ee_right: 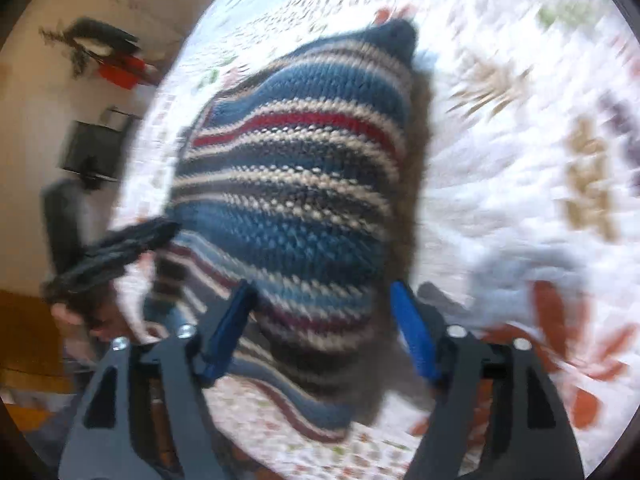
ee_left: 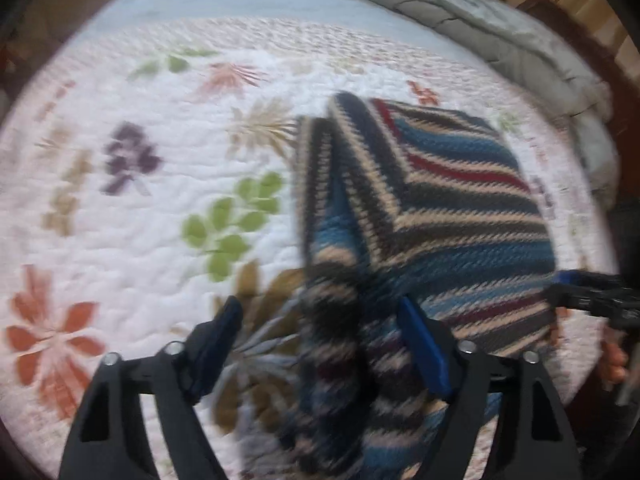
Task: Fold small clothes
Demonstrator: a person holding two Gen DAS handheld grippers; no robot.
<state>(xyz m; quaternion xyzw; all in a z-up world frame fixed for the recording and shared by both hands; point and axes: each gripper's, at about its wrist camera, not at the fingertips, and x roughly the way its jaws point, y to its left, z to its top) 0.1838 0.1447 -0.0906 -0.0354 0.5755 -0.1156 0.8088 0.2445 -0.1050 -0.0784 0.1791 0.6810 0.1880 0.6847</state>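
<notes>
Striped blue, beige and red knitted garment (ee_left: 432, 208) on floral quilted bed (ee_left: 132, 208), lying between spread fingers of left gripper (ee_left: 320, 320) and right gripper (ee_right: 324, 300), both open, nothing clamped

Knit (ee_left: 452, 216): blue, beige, dark grey, red and maroon stripes. Quilt (ee_left: 132, 248): white, printed with orange, green, purple, tan flowers. Pads (ee_right: 412, 336): blue.

- The knitted garment (ee_left: 424, 216) lies on the quilt (ee_left: 132, 208), right of its middle in the left wrist view.
- A rumpled blanket (ee_left: 500, 28) lies at the far right, behind the garment.
- The left gripper (ee_left: 320, 320) is at the garment's near edge.
- The right gripper (ee_right: 324, 300) faces the garment from the opposite side.
</notes>
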